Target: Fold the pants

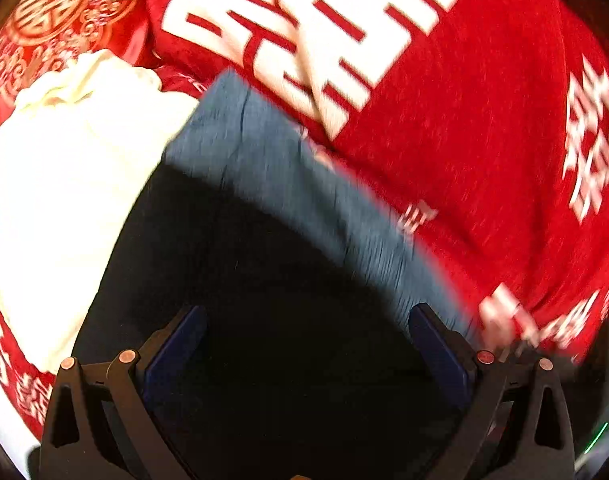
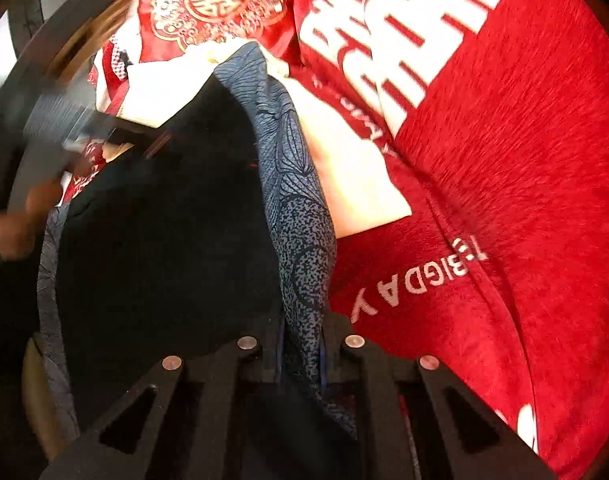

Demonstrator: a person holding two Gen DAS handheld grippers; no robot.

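The pants point(image 1: 272, 264) are dark navy with a lighter blue patterned inner face point(image 1: 288, 160); they lie on a red blanket. In the left wrist view my left gripper point(image 1: 306, 320) is open, its blue-padded fingers point(image 1: 180, 344) spread wide just over the dark cloth, holding nothing. In the right wrist view my right gripper point(image 2: 302, 344) is shut on the patterned blue edge of the pants point(image 2: 300, 240), which runs up and away from the jaws. The dark body of the pants point(image 2: 164, 240) hangs to the left.
A red blanket with large white characters point(image 1: 484, 120) point(image 2: 504, 160) covers the surface. A cream-white garment point(image 1: 64, 168) point(image 2: 352, 176) lies beside and under the pants. A red cushion with gold ornament point(image 2: 212, 4) sits at the back. A blurred hand and handle point(image 2: 32, 184) show left.
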